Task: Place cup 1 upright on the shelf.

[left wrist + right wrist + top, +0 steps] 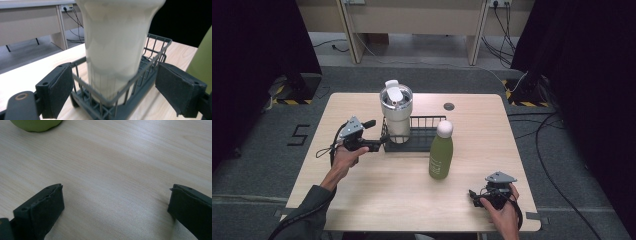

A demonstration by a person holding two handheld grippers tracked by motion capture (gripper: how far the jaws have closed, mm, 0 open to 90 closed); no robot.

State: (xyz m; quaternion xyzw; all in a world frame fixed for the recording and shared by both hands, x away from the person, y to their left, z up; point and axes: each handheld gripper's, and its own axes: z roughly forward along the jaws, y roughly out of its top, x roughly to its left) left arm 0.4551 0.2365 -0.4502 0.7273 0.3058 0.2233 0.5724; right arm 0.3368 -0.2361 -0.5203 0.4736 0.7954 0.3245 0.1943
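The left gripper (379, 142) is closed on the near end of the wire basket (428, 118). Its two pads press on the sides of that end. The tall white cup (396, 107) stands inside the basket, at the end by the gripper.

The cup is tall and the basket is low. If the basket is pulled fast or tipped, I think the cup could wobble and fall over the rim. The wires are thin too, so the basket could slip out of the pads or twist in them. The green bottle (441, 152) stands just beside the basket, at its front right corner. If the basket slides that way, it could hit the bottle and knock it down. So a slow, flat move looks best.

The right gripper (474, 196) is well away from the basket, past the bottle, near the table's front edge. Its jaws are wide apart with nothing in them.

The table (387, 195) is light wood and smooth. It has a small dark round hole cover (449, 106) just behind the basket. The floor is grey carpet with a number five (298, 135) marked on it, far to the left of the basket. Black curtains (257, 45) hang on both sides. Cables (557, 185) lie on the floor to the right. A pale desk (412, 20) stands far behind the basket.
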